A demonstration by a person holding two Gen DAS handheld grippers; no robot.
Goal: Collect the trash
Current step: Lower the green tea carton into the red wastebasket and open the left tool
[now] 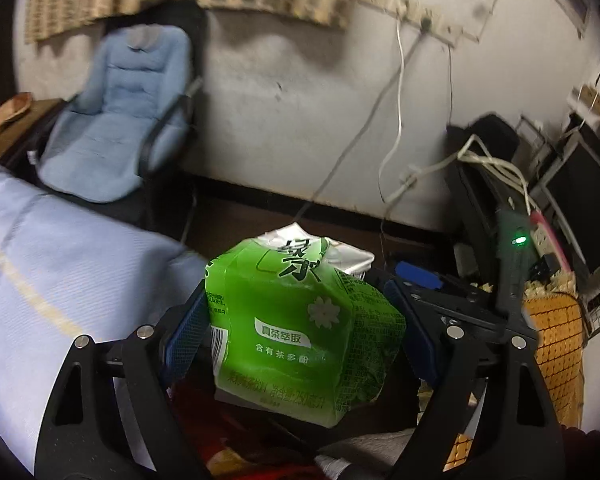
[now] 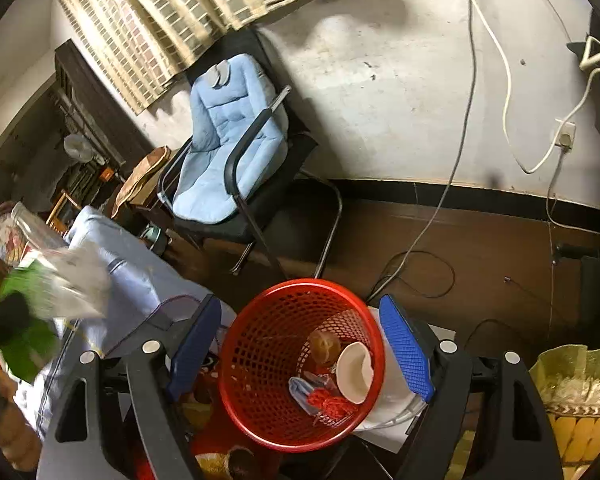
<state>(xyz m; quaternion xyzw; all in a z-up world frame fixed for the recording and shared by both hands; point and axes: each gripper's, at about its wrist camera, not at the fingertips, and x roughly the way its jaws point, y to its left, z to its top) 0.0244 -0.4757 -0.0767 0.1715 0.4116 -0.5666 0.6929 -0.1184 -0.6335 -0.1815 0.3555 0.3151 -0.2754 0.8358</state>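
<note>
A crumpled green drink carton (image 1: 300,320) sits between the blue pads of my left gripper (image 1: 296,296), which is shut on it and holds it off the floor. A white wrapper (image 1: 340,256) pokes out behind the carton. In the right wrist view the same carton appears as a green blur (image 2: 32,320) at the far left, with clear plastic (image 2: 68,276) beside it. My right gripper (image 2: 300,304) hangs open over the red mesh basket (image 2: 300,283) with nothing between its pads. Inside the basket lie a white cup (image 2: 354,372), a brown round thing (image 2: 324,346) and a blue cloth (image 2: 302,392).
A chair with a light blue cushion (image 2: 228,140) stands against the white wall. Light blue bedding (image 1: 60,260) lies to the left. Cables (image 2: 416,276) trail over the brown floor. A gold bag (image 2: 576,380) is at the right, and black electronics and a monitor (image 1: 580,200) crowd the corner.
</note>
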